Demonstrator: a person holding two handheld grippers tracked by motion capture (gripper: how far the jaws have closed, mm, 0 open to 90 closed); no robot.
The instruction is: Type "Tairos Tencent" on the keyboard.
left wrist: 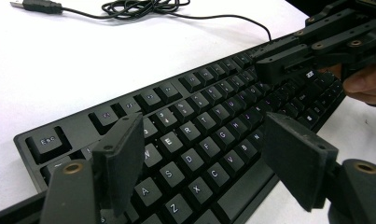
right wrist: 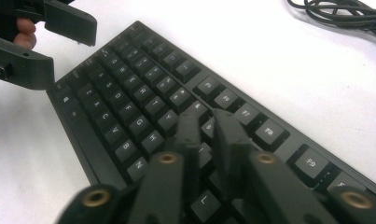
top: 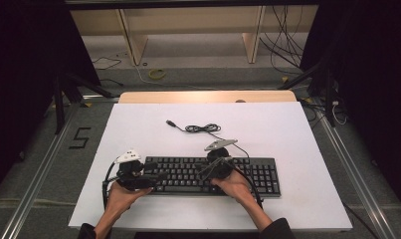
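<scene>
The black keyboard (top: 213,175) is lying flat at the 6 o'clock side of the white table top (top: 138,129), its long edge running parallel to the near edge so both hands are reaching it without stretching. The left gripper (top: 155,177) is hovering over the keyboard's 9 o'clock end with its jaws spread wide and nothing between them, apparently poised above the letter rows. The right gripper (right wrist: 209,123) is pointing down at the middle keys, its jaws nearly together with a narrow gap, holding nothing, suited to pressing a single key. Toward 12 o'clock, the coiled USB cable (top: 202,128) is lying slack and unplugged, well apart from the grippers. Open white surface is remaining at 9, 12 and 3 o'clock for repositioning.
</scene>
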